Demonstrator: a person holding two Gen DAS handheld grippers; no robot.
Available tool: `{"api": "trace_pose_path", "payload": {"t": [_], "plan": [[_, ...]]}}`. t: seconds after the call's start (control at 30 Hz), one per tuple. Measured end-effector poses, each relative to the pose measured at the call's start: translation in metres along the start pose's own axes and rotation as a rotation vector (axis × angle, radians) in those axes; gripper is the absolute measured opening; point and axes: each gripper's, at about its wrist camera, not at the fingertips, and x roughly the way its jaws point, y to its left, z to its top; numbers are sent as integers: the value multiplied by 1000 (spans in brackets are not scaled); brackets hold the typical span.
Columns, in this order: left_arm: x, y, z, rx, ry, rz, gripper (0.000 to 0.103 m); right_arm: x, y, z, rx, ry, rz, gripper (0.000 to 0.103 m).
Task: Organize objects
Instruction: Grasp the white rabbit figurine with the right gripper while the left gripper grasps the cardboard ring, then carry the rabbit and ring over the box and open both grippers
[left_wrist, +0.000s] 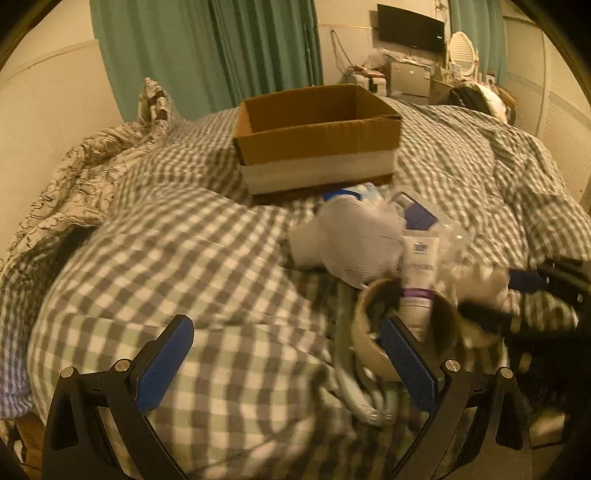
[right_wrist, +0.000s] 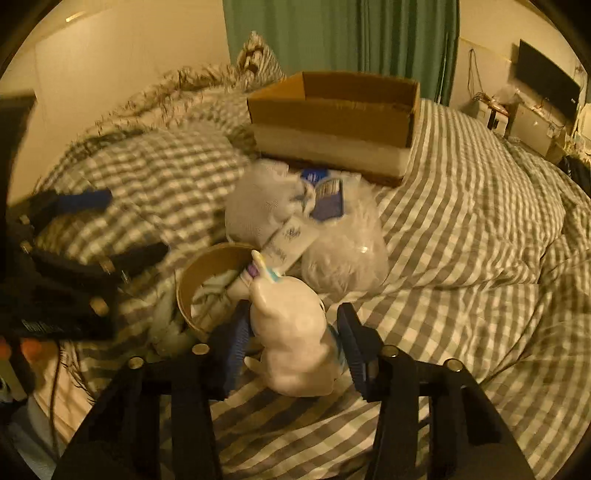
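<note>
Two fingers around plush toy

Between your left gripper and the cardboard box lies open checked duvet, so you have clear passage on that side. Straight ahead of your right gripper the way is crowded: the white plush toy sits between its fingers, with the tape roll, the tube and the clear bag heaped just beyond, up to the box's front wall. To the right of the heap the duvet lies bare.
</note>
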Motion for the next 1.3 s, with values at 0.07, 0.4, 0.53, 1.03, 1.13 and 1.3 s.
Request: {"api": "trace_pose_path", "payload": {"t": [0.07, 0.4, 0.53, 1.03, 1.13, 1.3], "plan": [[-1, -10, -2, 19, 6, -38, 103, -10, -4, 3, -1, -33, -32, 39], [22, -62, -9, 120, 81, -176, 103, -33, -38, 7, 74, -86, -112, 39], [37, -67, -7, 125, 116, -184, 100, -33, -38, 8, 74, -84, -113, 39], [-22, -35, 43, 25, -38, -264, 83, -60, -28, 24, 40, -165, -127, 39], [-33, -28, 71, 16, -87, -259, 83, -70, -30, 40, 40, -203, -106, 39], [-38, -11, 129, -4, -163, -216, 83, -90, -38, 84, 9, -288, -118, 39]]}}
